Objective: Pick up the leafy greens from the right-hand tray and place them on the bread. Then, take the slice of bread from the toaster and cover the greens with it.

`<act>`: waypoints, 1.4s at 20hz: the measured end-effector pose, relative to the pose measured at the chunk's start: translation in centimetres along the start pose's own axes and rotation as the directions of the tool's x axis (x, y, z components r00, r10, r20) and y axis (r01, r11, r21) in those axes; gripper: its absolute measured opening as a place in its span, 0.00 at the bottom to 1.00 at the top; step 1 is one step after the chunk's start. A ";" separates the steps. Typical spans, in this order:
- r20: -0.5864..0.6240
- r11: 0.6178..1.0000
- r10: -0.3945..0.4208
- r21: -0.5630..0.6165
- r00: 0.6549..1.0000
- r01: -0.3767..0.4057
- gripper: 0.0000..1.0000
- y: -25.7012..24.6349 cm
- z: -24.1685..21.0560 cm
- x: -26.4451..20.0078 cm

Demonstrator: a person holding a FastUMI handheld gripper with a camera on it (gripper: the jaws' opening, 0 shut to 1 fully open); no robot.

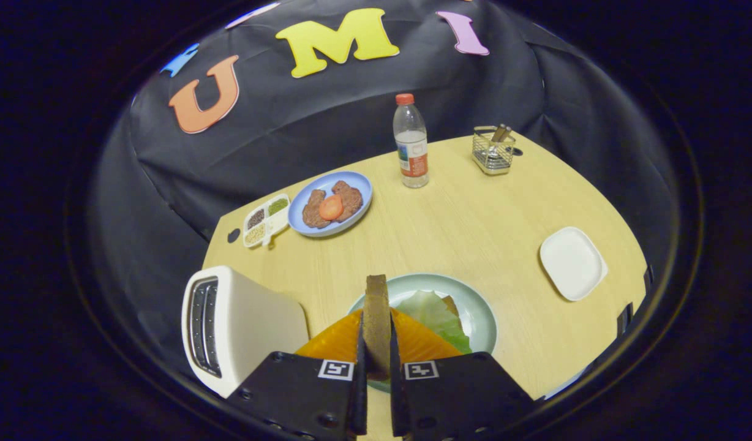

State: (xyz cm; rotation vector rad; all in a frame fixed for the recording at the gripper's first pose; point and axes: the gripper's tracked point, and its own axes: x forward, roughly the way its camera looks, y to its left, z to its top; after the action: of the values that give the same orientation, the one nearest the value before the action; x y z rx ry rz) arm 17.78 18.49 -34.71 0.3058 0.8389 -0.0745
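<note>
The hand-held gripper (pixel 376 361) has its two fingers drawn in on one brown, rough-crusted slice of bread (pixel 376 321), which stands on edge between them, both fingers pressing its flat faces. Just ahead of the fingers and beneath the slice sits one round pale green plate (pixel 481 312) of smooth glazed look, carrying a crinkled, matte leaf of green lettuce (pixel 436 315) with a bit of another brown bread piece (pixel 452 304) peeping out at its far edge. To the left of the fingers stands one white, rounded-corner toaster (pixel 241 321) with a dark slot. Further beyond on the pale wood-grain table (pixel 474 214) are one round blue plate (pixel 357 184) holding two brown patties and one red tomato slice (pixel 330 207), one white four-compartment tray of grains (pixel 266 220), one clear plastic bottle with a red cap (pixel 411 144), and one wire mesh basket (pixel 493 151). Off to the right lies one white, glossy square dish with rounded corners (pixel 572 263).
</note>
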 end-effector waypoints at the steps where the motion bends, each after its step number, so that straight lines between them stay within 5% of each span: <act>1: -0.008 1.000 0.015 0.012 1.000 -0.014 0.15 0.0 -0.1 0.3; 13: -0.089 0.995 -0.096 -0.028 0.991 0.094 0.25 -6.5 -1.5 3.5; 28: -0.141 0.994 -0.084 -0.078 0.986 0.074 0.71 -8.0 -3.0 4.3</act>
State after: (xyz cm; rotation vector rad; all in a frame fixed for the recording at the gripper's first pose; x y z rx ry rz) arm 17.07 12.02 -41.69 0.2115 0.9955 -0.0965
